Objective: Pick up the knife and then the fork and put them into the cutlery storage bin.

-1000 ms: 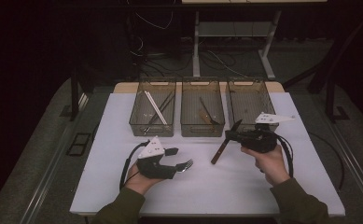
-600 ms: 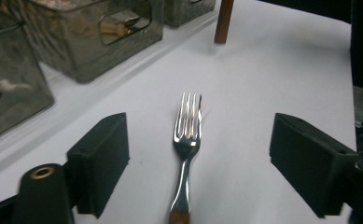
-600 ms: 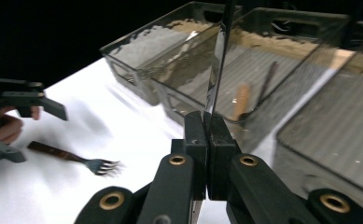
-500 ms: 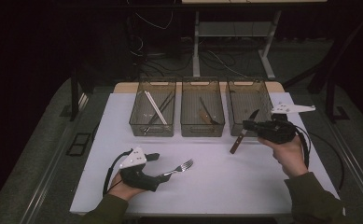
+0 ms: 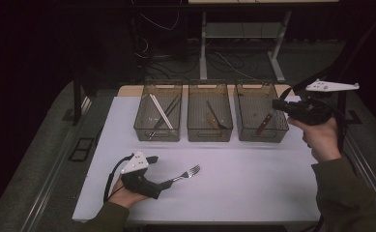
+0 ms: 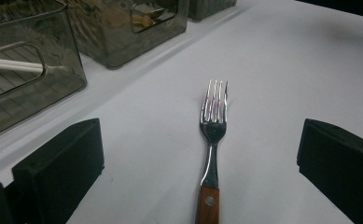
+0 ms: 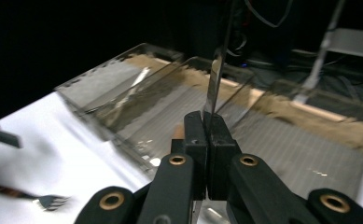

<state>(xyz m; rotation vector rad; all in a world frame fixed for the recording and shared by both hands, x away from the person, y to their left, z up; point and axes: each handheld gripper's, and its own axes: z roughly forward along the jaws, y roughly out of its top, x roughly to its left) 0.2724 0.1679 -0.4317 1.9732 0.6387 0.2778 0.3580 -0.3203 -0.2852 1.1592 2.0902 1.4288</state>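
Two changes in the last second, one per hand.

Left claw: jaws have just been opening and now stand spread wide. The fork lies flat on the desk between them, wooden handle toward the claw, tines pointing away, neither pad touching it. A second ago it sat nearer the desk's middle with that claw around its handle. It's now in front of the middle bin and a bit to its left, well short of it. So the fork looks released, or set down for a re-grip. It is not binned yet.

Right claw: pressed together on the knife, with the blade pinched between the pads. A second ago it held the knife low over the desk in front of the middle bin. Now it's up and over the right bin, the one just right of the middle bin, and the high view shows the knife angling down into it. Judgement: this is cutlery sorting by type, and the knife is close to a drop but not let go.

Left of the middle bin, the third bin holds chopsticks. The middle bin holds a wooden-handled piece – likely where the fork belongs.

Next, I'd guess: open right over its bin, re-pinch the fork by the handle.
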